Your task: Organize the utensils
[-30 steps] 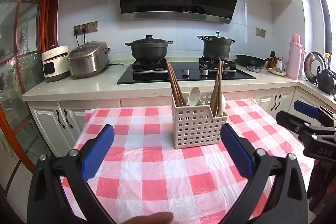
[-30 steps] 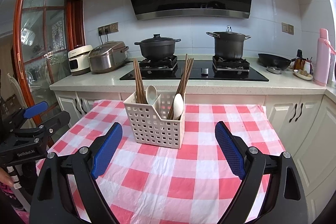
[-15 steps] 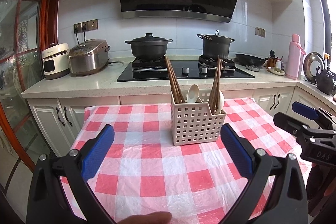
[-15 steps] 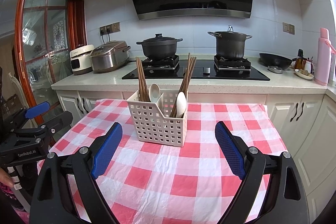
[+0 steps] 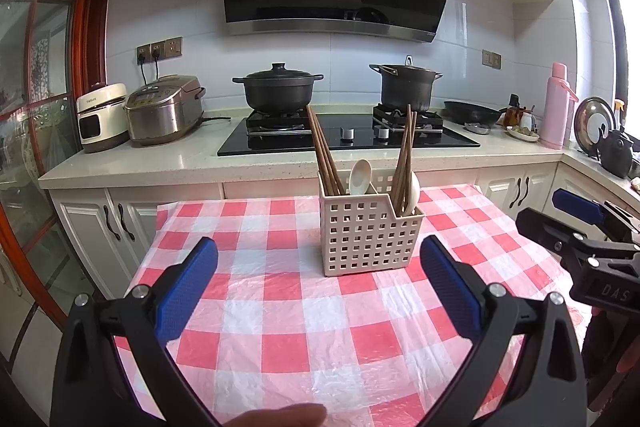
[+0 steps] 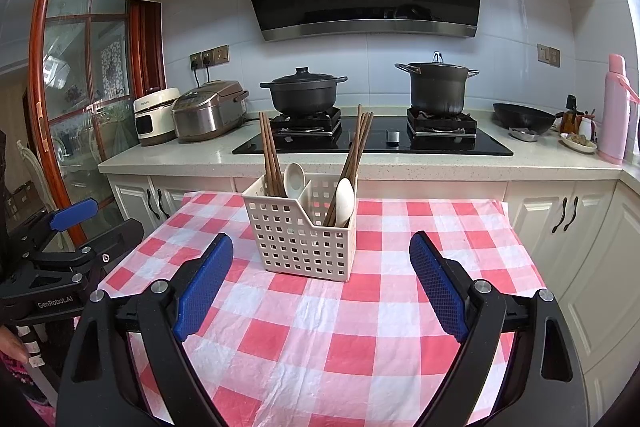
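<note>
Hovering wide & empty, left claw [image 5: 318, 281] & right claw [image 6: 320, 277] face caddy [image 6: 302, 233] w/ chopsticks, spoons.

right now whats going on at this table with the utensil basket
A person holds a hand-held gripper in each hand, both open and empty, above the checked tablecloth. The left hand-held gripper and right hand-held gripper both face the white utensil basket. It holds chopsticks and a spoon in one compartment, and more chopsticks plus a second spoon in the other. Nothing is gripped.
</note>
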Demonstrator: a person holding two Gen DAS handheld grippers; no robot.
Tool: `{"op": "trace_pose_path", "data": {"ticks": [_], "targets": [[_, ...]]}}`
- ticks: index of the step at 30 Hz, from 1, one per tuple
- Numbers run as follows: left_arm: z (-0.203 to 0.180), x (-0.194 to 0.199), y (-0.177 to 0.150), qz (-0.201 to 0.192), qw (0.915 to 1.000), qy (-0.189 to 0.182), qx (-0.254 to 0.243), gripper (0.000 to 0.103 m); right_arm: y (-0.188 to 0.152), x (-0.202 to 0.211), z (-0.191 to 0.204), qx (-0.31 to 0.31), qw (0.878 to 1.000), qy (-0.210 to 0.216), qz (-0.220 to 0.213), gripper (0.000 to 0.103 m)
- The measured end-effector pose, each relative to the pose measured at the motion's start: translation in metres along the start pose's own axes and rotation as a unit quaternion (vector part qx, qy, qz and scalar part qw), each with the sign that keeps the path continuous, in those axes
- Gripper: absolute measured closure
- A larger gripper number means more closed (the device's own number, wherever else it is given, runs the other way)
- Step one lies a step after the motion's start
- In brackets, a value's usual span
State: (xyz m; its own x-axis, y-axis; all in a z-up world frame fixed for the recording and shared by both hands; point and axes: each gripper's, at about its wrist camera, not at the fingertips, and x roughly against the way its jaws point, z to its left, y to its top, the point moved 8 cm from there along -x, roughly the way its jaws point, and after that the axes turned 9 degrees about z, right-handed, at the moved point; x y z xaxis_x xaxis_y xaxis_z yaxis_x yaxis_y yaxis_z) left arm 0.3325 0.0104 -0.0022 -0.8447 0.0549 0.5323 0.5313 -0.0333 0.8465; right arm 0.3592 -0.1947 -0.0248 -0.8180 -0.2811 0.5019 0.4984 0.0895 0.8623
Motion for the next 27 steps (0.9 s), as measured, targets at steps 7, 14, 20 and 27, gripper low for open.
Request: {"op": "trace_pose_path", "data": {"ticks": [7,14,20,27], "targets": [[0.0002,0.0008,0.0013,-0.001,1.0,-0.001,0.001,0.005,-0.0004,0.0007,-0.0001,0.0,1.0,0.0,0.0,0.018],[0.001,0.0012,0.0016,-0.001,1.0,0.0,0.002,0.005,-0.0004,0.0008,0.0,0.0,1.0,0.0,0.0,0.018],[0.0008,0.001,0.0014,-0.001,1.0,-0.001,0.002,0.005,-0.0004,0.0006,-0.0001,0.0,1.0,0.0,0.0,0.018],[0.0016,0.0019,0.0019,-0.001,1.0,-0.001,0.004,0.005,-0.0003,0.0004,0.0001,0.0,1.0,0.0,0.0,0.018]]}}
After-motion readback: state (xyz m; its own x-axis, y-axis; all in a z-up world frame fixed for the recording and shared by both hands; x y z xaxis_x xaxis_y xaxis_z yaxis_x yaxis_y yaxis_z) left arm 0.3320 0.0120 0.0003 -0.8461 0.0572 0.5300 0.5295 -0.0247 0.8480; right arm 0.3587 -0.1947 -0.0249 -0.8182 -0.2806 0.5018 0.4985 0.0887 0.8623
